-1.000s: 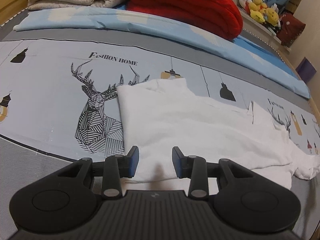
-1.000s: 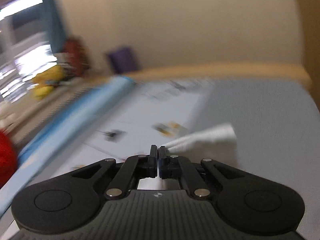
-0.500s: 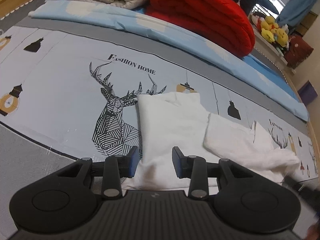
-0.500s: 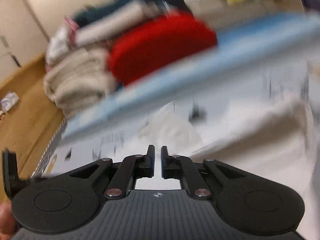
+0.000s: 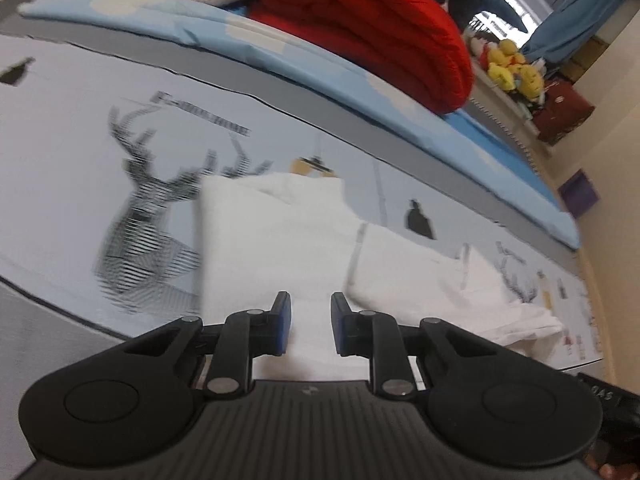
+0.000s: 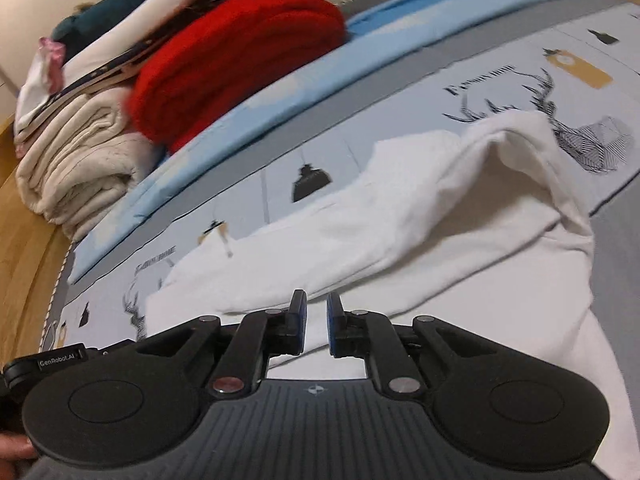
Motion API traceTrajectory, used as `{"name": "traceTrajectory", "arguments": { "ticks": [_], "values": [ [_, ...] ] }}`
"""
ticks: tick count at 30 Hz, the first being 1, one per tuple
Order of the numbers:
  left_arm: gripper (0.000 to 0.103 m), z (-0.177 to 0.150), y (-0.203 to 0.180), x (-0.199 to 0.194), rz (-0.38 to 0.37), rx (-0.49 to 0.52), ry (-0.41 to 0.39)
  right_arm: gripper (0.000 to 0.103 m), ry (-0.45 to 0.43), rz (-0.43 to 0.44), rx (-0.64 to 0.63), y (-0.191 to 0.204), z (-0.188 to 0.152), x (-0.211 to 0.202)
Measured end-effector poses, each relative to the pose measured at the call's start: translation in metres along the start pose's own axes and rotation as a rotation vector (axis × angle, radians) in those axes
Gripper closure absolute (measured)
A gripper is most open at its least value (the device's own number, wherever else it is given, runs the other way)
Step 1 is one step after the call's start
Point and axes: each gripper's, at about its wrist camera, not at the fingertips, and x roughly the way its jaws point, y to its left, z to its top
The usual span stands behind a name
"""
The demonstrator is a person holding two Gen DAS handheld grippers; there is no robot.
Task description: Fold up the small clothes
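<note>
A white garment (image 5: 296, 248) lies on the bed's printed sheet (image 5: 80, 128), with one side folded over onto its middle. It also shows in the right wrist view (image 6: 460, 216), where the folded flap bulges up. My left gripper (image 5: 310, 322) is open and empty just above the garment's near edge. My right gripper (image 6: 316, 320) is open with a narrow gap, empty, over the garment's near part. The edge of the right gripper shows at the lower right of the left wrist view (image 5: 612, 400).
A red folded blanket (image 5: 368, 28) and cream folded bedding (image 6: 80, 160) are stacked at the back of the bed on a light blue cover (image 5: 240, 40). Yellow plush toys (image 5: 512, 74) sit on a shelf beyond. A wooden bed frame (image 6: 24, 240) borders one side.
My right gripper let go of the white garment's end, opened a little, and swung round to face the garment. That end now lies folded over the middle. My left gripper stayed open and drifted slightly.
</note>
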Motion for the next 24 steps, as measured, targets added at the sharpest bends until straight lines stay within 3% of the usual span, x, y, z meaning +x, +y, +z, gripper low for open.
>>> {"name": "traceTrajectory", "arguments": {
  "ticks": [6,8,10,13,15,16,17,21,24],
  "values": [
    [0.077,0.000,-0.012,0.050,-0.083,-0.063,0.028,0.092,0.004,-0.028,0.059,-0.021,0.007,0.003],
    [0.065,0.001,-0.016,0.065,-0.108,-0.080,0.031,0.092,-0.003,-0.035,0.069,-0.027,0.011,0.002],
    [0.059,0.000,-0.018,0.082,-0.092,-0.073,0.041,0.090,-0.009,-0.050,0.079,-0.034,0.013,0.000],
    [0.059,-0.005,-0.022,0.100,-0.048,-0.045,0.051,0.089,-0.003,-0.067,0.111,-0.047,0.014,0.000],
    [0.061,-0.003,-0.027,0.101,-0.038,-0.005,0.031,0.089,0.000,-0.072,0.134,-0.054,0.014,0.000],
    [0.072,-0.002,-0.031,0.101,-0.026,0.023,0.022,0.089,-0.001,-0.074,0.143,-0.056,0.014,0.000],
    [0.096,-0.001,-0.033,0.100,-0.023,0.046,0.016,0.089,-0.004,-0.080,0.150,-0.058,0.015,0.000],
    [0.097,0.002,-0.042,0.075,-0.001,0.123,-0.055,0.083,-0.012,-0.079,0.167,-0.060,0.017,-0.001],
    [0.097,0.008,-0.045,0.012,0.062,0.192,-0.199,0.079,-0.025,-0.084,0.194,-0.063,0.018,-0.004]
  ]
}}
